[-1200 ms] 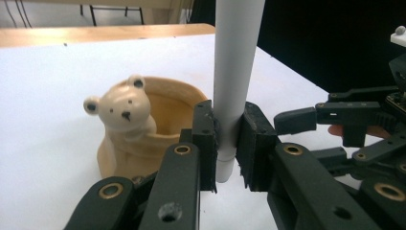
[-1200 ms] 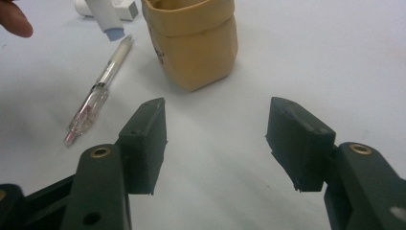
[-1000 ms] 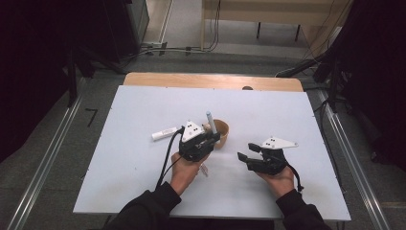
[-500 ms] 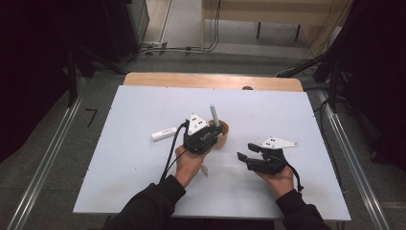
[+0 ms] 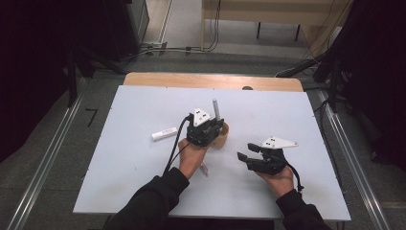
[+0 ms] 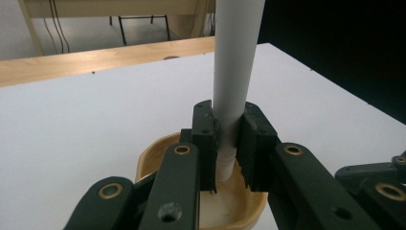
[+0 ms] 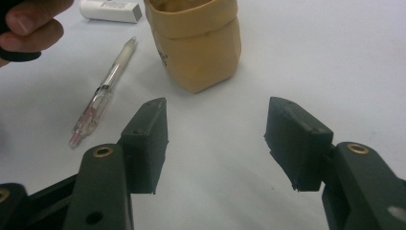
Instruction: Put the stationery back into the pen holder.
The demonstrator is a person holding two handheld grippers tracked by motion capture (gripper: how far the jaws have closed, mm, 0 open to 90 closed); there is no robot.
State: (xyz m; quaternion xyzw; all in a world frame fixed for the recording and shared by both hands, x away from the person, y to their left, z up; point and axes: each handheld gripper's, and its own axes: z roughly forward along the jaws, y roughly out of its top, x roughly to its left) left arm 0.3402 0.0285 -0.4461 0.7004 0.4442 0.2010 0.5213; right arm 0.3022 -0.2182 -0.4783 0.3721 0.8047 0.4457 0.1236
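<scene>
My left gripper (image 6: 225,139) is shut on a white marker (image 6: 234,62), held upright with its lower end inside a tan cup (image 6: 153,153). From above, the marker (image 5: 216,109) stands out of the left gripper (image 5: 207,130) over the cup (image 5: 221,139) at the table's middle. My right gripper (image 5: 246,158) rests open on the white table (image 5: 143,158) to the cup's right, nothing between its jaws. In the right gripper view the open right gripper (image 7: 216,132) faces the cup (image 7: 196,43), with a clear pen (image 7: 103,93) lying to its left.
A white eraser-like block (image 5: 164,133) lies left of the cup, also seen as a white block (image 7: 110,9). The pen (image 5: 204,168) lies by the left hand. A wooden strip (image 5: 210,81) edges the table's far side. Black cables trail from both grippers.
The left gripper has carried the marker to the right, from beside the cup to over it, and turned it upright. The right gripper has stayed still.
</scene>
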